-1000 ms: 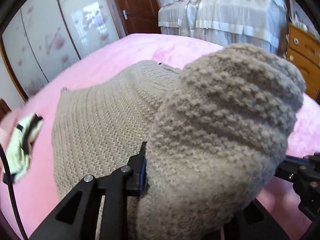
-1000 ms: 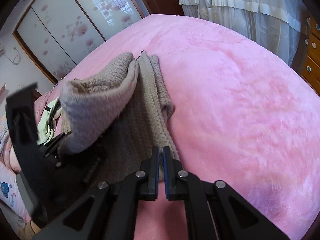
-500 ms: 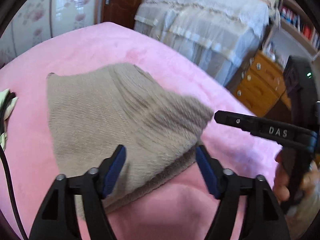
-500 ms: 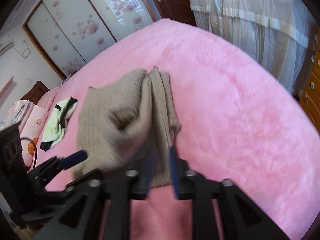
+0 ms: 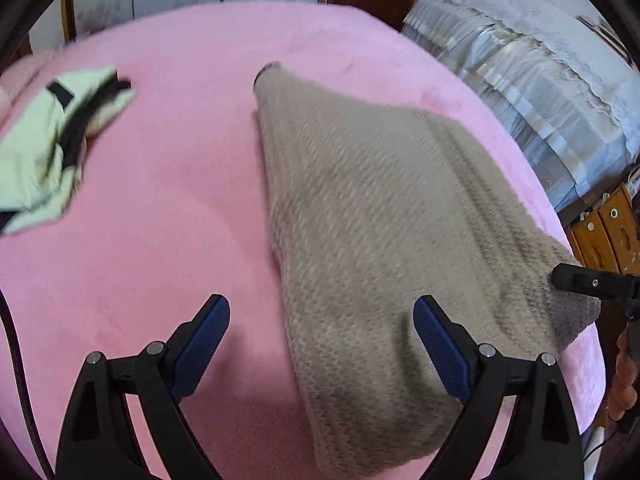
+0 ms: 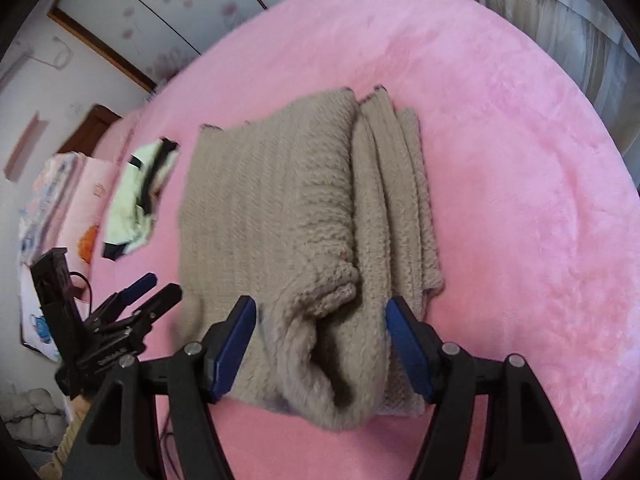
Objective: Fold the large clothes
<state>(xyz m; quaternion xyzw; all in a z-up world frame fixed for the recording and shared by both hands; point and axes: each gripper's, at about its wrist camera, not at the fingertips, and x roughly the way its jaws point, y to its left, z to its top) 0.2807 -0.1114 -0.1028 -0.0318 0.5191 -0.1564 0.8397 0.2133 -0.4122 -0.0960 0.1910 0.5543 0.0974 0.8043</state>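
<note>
A beige knit sweater point(image 5: 380, 220) lies folded on the pink bed cover point(image 5: 160, 240). In the right wrist view the sweater point(image 6: 272, 208) shows a flap laid over its body, with narrower folds along its right side. My left gripper point(image 5: 320, 312) hovers above the sweater's near left edge. Its jaws are opening wide, and the blue pads point(image 5: 200, 344) touch no cloth. My right gripper point(image 6: 320, 308) hangs over the near end of the fold, jaws opening, with the knit below them and not pinched. The left gripper point(image 6: 152, 288) also shows at the right wrist view's left.
A pale yellow-green garment with black trim point(image 5: 52, 144) lies on the cover left of the sweater. A second bed with a pale frilled cover point(image 5: 540, 80) and wooden drawers point(image 5: 600, 224) stand to the right. Wardrobe doors point(image 6: 160, 20) are behind. A hand point(image 5: 624, 380) holds the right gripper.
Both grippers held sweater cloth a second ago. They have let go, opened and drawn back toward the near edge. The lifted flap now lies flat on the sweater.
</note>
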